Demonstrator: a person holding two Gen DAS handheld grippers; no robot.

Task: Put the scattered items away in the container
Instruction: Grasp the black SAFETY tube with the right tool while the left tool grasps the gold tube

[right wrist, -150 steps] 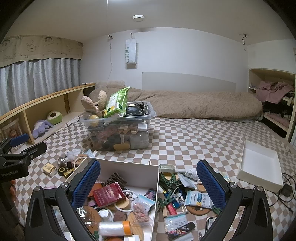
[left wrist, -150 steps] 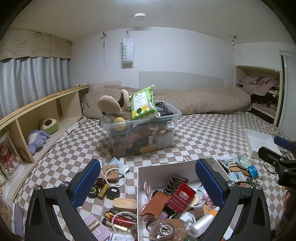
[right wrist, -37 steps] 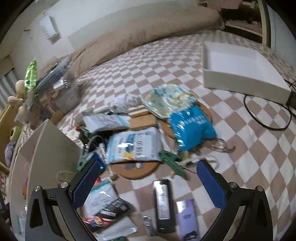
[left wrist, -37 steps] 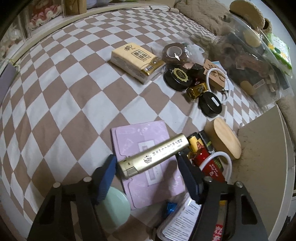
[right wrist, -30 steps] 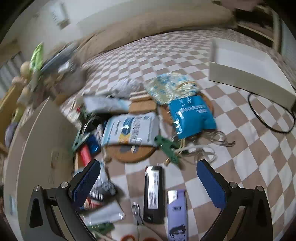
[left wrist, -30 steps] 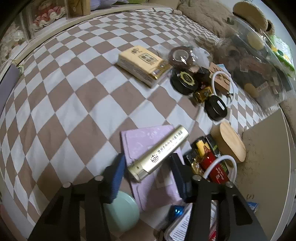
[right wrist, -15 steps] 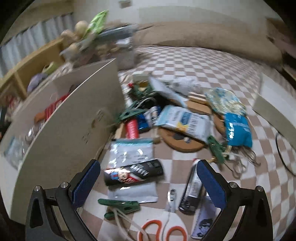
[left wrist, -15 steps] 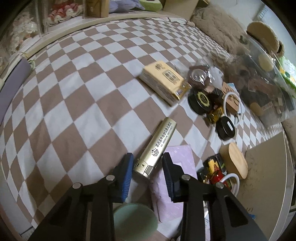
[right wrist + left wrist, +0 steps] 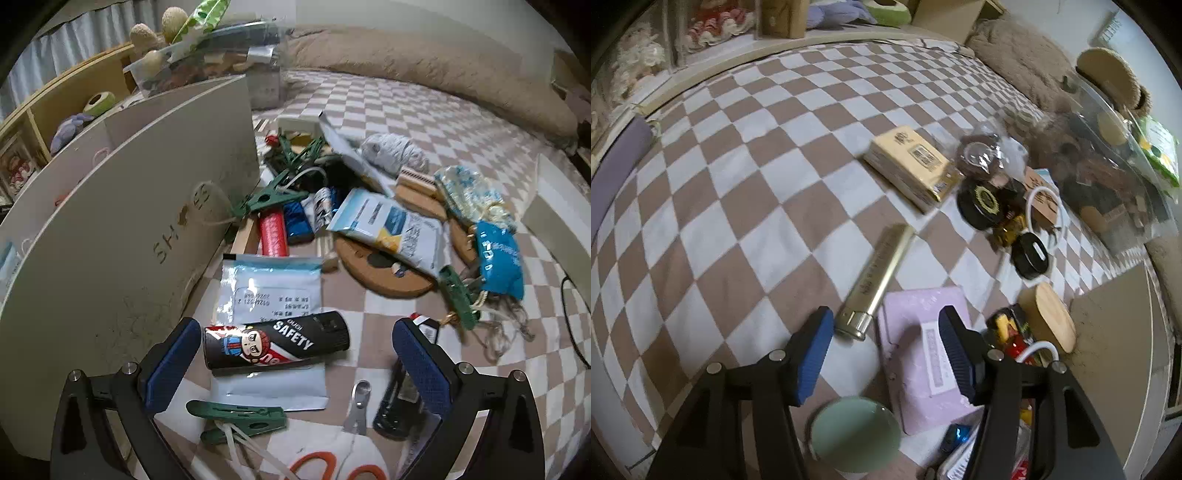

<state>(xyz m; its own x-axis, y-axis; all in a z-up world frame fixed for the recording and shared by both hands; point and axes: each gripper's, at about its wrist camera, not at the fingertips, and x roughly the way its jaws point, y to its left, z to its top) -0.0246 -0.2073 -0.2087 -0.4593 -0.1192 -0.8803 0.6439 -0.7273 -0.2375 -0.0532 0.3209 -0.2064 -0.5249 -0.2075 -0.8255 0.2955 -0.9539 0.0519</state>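
Note:
A gold tube (image 9: 876,280) lies loose on the checkered cover, its near end just ahead of my open, empty left gripper (image 9: 886,341). A lilac pouch (image 9: 925,350) lies under the right finger. My right gripper (image 9: 291,363) is open, and a black "SAFETY" tube (image 9: 275,345) lies between its fingers on a pale blue packet (image 9: 271,291). The white shoe-box container (image 9: 110,236) stands to the left; its corner also shows in the left wrist view (image 9: 1115,354).
Near the left gripper: a yellow tissue pack (image 9: 910,166), black round tins (image 9: 984,199), a wooden lid (image 9: 1047,317), a green dish (image 9: 855,435). Near the right: green clips (image 9: 240,415), orange scissors (image 9: 332,467), a cork coaster (image 9: 384,269), snack packets (image 9: 391,227), a clear storage bin (image 9: 221,55).
My left gripper opened and let go of the gold tube, which now lies on the cover. My right gripper moved lower, toward the black SAFETY tube, still open.

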